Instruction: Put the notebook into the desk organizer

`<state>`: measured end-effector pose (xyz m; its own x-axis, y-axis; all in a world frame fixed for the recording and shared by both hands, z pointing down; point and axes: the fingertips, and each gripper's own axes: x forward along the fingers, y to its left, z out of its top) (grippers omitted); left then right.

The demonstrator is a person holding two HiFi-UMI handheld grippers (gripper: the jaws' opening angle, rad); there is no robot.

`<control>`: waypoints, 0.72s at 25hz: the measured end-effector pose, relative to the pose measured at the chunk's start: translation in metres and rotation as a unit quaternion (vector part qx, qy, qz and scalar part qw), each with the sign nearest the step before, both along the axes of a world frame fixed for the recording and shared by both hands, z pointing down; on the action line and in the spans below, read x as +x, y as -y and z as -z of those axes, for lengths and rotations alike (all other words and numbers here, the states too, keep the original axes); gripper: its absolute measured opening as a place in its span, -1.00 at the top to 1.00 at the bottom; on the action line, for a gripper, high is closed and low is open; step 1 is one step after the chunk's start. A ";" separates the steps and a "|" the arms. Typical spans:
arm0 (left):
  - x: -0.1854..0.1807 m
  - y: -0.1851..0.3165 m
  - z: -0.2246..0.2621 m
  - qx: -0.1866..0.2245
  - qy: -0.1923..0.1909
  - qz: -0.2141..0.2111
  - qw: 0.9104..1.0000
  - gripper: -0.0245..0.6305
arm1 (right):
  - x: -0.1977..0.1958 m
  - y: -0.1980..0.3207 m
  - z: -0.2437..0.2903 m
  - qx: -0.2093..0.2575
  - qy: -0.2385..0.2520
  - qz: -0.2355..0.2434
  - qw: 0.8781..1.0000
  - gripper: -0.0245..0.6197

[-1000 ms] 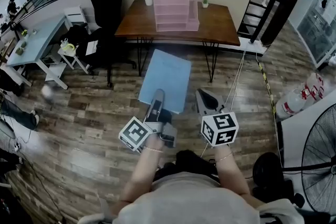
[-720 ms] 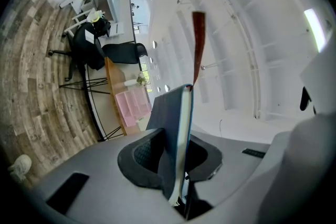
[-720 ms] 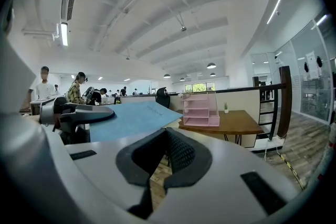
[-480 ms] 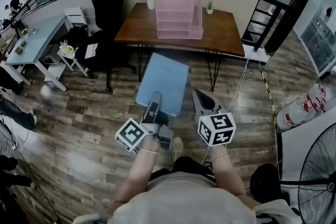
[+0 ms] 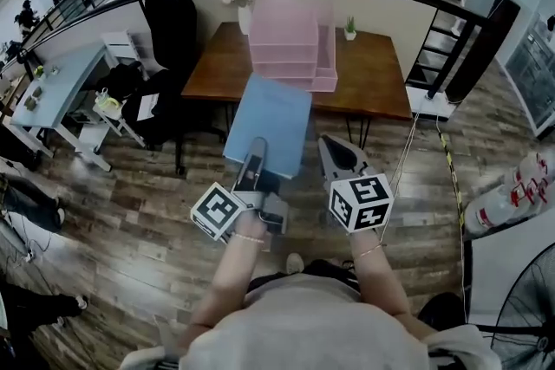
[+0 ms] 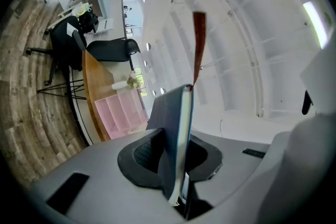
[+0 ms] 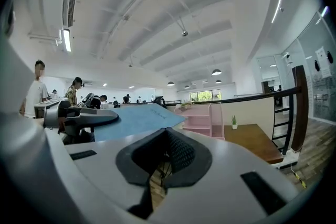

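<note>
A person stands facing a wooden desk (image 5: 381, 78), a gripper in each hand. The left gripper (image 5: 256, 159) is clamped on the near edge of a blue notebook (image 5: 273, 121), which sticks out flat toward 12 o'clock, in the air over the floor. Its far edge overlaps the desk's front in the head view. The right gripper (image 5: 336, 156), at 3 o'clock of the left one, has its jaws together on nothing.

A pink organizer (image 5: 290, 48) sits on the desk at 12 o'clock of the notebook and apart from it.

The step looks like carrying the notebook to the organizer. Held by one edge only, the notebook may sag or swing, so a firm grip and a slow, level approach, square to an open slot, would serve best.

Counted: one notebook, one organizer, one desk, two grippers.
</note>
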<state>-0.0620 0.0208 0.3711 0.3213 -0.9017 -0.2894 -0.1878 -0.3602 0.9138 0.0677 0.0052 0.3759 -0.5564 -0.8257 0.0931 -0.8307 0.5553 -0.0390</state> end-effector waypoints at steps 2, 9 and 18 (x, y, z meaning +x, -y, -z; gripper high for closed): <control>0.005 0.019 0.001 0.002 -0.009 -0.002 1.000 0.71 | 0.004 0.019 -0.002 -0.002 -0.001 0.001 1.000 0.90; 0.011 0.060 -0.017 -0.028 -0.002 0.001 1.000 0.71 | 0.009 0.060 -0.017 -0.024 -0.001 0.009 1.000 0.90; 0.016 0.108 -0.019 -0.028 -0.019 -0.012 0.999 0.71 | 0.015 0.098 -0.035 -0.045 0.002 -0.001 0.999 0.90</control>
<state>-0.0462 -0.0876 0.3904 0.3329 -0.9090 -0.2509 -0.1443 -0.3121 0.9390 0.0827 -0.0927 0.4109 -0.5559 -0.8147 0.1653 -0.8311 0.5483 -0.0928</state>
